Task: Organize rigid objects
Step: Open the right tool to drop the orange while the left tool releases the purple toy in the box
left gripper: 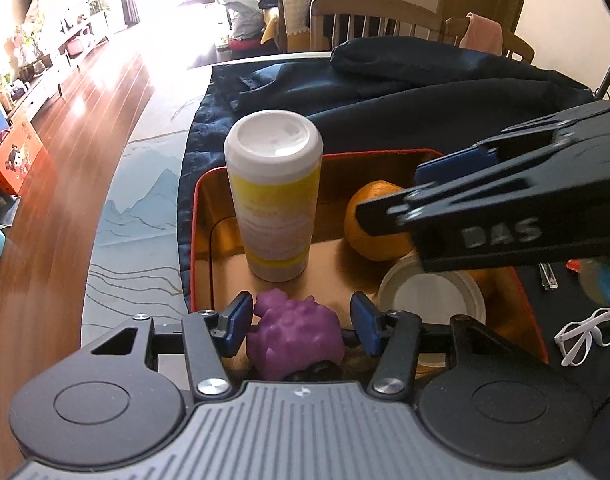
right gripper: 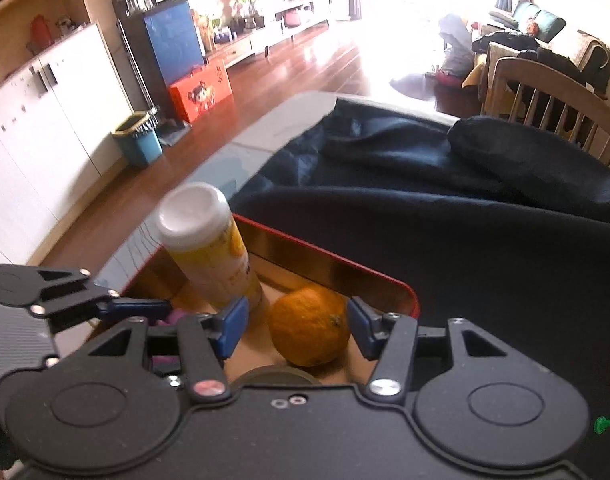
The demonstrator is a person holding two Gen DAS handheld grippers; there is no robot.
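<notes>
— Did you catch any lettering?
— You had "DAS" in raised letters on the side of the right gripper (left gripper: 401,196). The print on the yellow bottle (left gripper: 273,196) was too blurred for you to read.

Colours in and around the red-rimmed tray

Red rim and golden-brown inner walls on the tray (left gripper: 201,216); inside it, a bottle (left gripper: 275,196) with white cap and yellow-and-white banded label, an orange fruit (right gripper: 309,326) in plain deep orange, a knobbly purple toy (left gripper: 295,334) with black wheels, a round white lid (left gripper: 433,300). Beyond the tray, dark navy cloth (left gripper: 425,96); under that, a table (left gripper: 141,200) in pale grey-blue with a printed mountain-line pattern. Right of the tray, white-framed glasses (left gripper: 589,334) on the dark cloth. Blue pads (left gripper: 239,322) on black fingers for the left gripper (left gripper: 301,324), likewise blue on black for the right gripper (right gripper: 299,326). Left of the tray, reddish-brown wooden floor (right gripper: 305,64) and an orange box (right gripper: 199,94) with a cartoon print.
</notes>
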